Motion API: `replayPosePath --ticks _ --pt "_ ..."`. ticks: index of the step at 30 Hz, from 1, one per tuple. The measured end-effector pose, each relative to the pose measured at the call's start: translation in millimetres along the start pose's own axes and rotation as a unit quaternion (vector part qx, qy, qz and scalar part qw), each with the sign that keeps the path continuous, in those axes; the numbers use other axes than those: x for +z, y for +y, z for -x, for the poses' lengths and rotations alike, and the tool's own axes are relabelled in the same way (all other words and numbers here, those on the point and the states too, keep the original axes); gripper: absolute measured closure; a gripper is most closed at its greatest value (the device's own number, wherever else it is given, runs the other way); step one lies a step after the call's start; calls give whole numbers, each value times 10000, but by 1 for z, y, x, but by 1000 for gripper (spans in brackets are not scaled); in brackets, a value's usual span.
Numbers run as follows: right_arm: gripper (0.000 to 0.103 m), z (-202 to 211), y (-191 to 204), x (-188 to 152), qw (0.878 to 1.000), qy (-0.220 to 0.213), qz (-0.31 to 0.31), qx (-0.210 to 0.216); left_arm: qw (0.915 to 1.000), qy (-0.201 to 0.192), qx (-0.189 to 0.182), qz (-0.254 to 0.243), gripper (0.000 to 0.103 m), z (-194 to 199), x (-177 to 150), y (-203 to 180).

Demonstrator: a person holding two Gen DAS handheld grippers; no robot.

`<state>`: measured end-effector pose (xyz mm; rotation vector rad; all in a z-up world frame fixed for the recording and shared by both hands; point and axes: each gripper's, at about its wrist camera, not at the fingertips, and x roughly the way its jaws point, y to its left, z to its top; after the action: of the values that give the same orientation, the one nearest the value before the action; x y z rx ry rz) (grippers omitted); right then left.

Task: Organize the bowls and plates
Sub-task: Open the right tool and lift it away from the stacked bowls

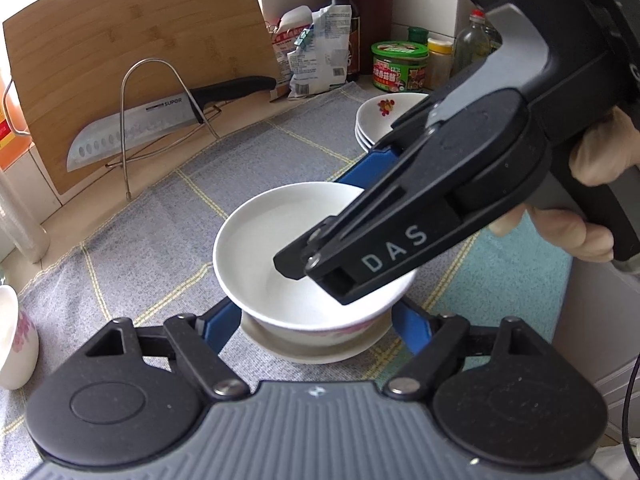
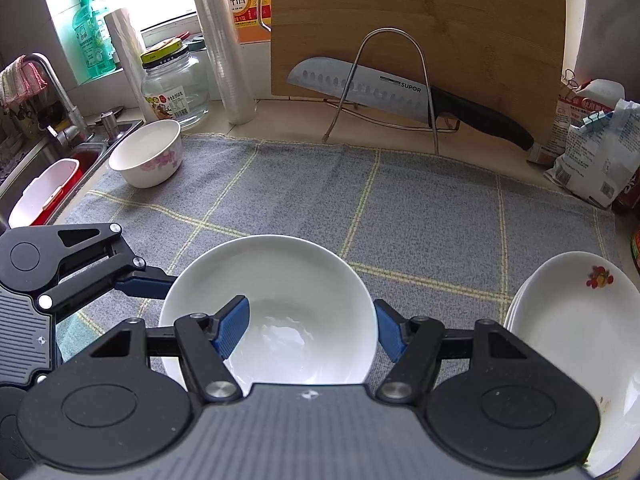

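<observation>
A white bowl (image 1: 280, 232) with a pink pattern on its outer wall hangs just over the rim of another white dish (image 1: 312, 350). My left gripper (image 1: 318, 316) is shut on the bowl, its blue fingers (image 1: 224, 320) against the lower sides. In the right wrist view one left finger (image 2: 144, 284) touches the bowl (image 2: 280, 280) from the left. My right gripper (image 2: 312, 330) is open and straddles the bowl's right wall, with one pad inside and one outside. Neither pad pinches the wall. A stack of white plates (image 2: 580, 320) lies to the right.
A grey checked cloth (image 2: 420, 216) covers the counter. A second pink-flowered bowl (image 2: 146, 156) stands near the sink (image 2: 48, 160). Behind are a knife (image 2: 360, 88) on a wire rack, a wooden cutting board (image 2: 440, 20), jars, bottles and bags (image 2: 596, 152). A hand (image 1: 592, 160) holds the right gripper.
</observation>
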<state>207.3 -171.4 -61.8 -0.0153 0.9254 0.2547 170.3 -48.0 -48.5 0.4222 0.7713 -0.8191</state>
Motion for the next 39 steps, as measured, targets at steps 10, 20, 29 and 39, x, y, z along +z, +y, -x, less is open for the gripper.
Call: replayPosePath --ticks 10,20,29,39 --pt "31 -5 1 -4 10000 48 -9 36 9999 71 -34 -76 15 -2 -1 -1" --pt "21 5 -1 0 9999 -155 12 -61 9996 -175 -36 -211 11 17 -3 4" --pt "18 12 -7 2 9994 -280 -84 -178 9963 -568 -530 -378 10 31 -3 2" --pt "18 15 -9 -1 9993 -285 -101 -212 9960 -567 -506 -481 5 26 -7 -2"
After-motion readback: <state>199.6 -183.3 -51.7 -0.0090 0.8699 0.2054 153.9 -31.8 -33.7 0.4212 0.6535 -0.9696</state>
